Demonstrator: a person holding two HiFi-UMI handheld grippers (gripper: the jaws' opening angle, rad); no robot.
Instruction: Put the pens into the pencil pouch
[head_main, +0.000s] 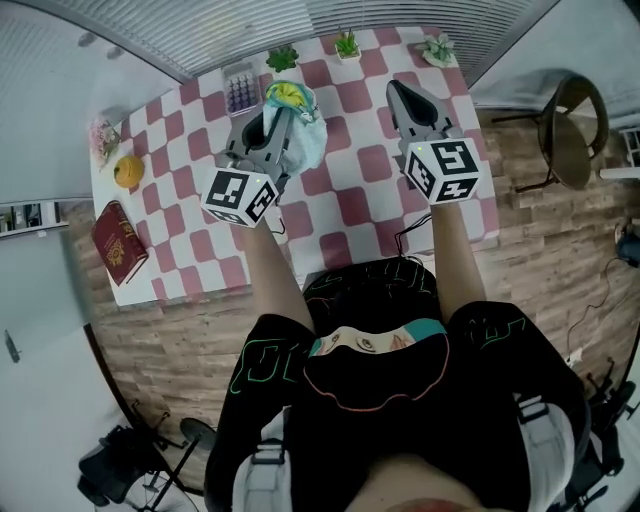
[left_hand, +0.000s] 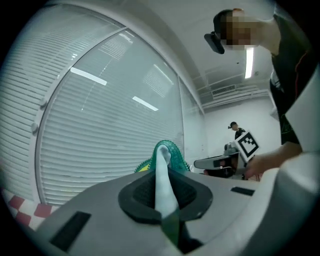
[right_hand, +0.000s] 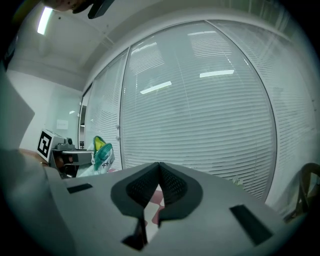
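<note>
Looking steeply down past black clothing (head_main: 480, 400) onto a worktop (head_main: 345, 215) covered in a pink-and-white checked cloth. Both bare forearms (head_main: 264, 262) stretched forward over its near edge, side by side and apart, each ending in a grey hand-held gripper carrying a marker cube (head_main: 240, 195).

Left hand-held gripper (head_main: 274, 116) raised above the middle of the worktop and aimed about level at the window blinds (left_hand: 100, 125), jaws pressed onto a fold of the pencil pouch (head_main: 302, 135), pinching it. In the left gripper view, pale pouch fabric squeezed upright between the dark pads (left_hand: 187, 192), with a green toothed zip edge arching over the top and a bit of yellow beside it. Pouch lifted off the cloth, pale blue-green with a yellow and green top.

Right hand-held gripper (head_main: 396, 90) held to the right of the pouch, over the far right part of the worktop, also close to level. Jaws closed against each other with nothing between them; in the right gripper view, only a sliver of checked cloth visible through the slit below the pads.

Along the far edge, three small potted plants (head_main: 347, 45) and a small tray of purple pieces (head_main: 240, 92). Near the left edge, an orange fruit (head_main: 128, 170). At the near left corner, a red book (head_main: 120, 242)
</note>
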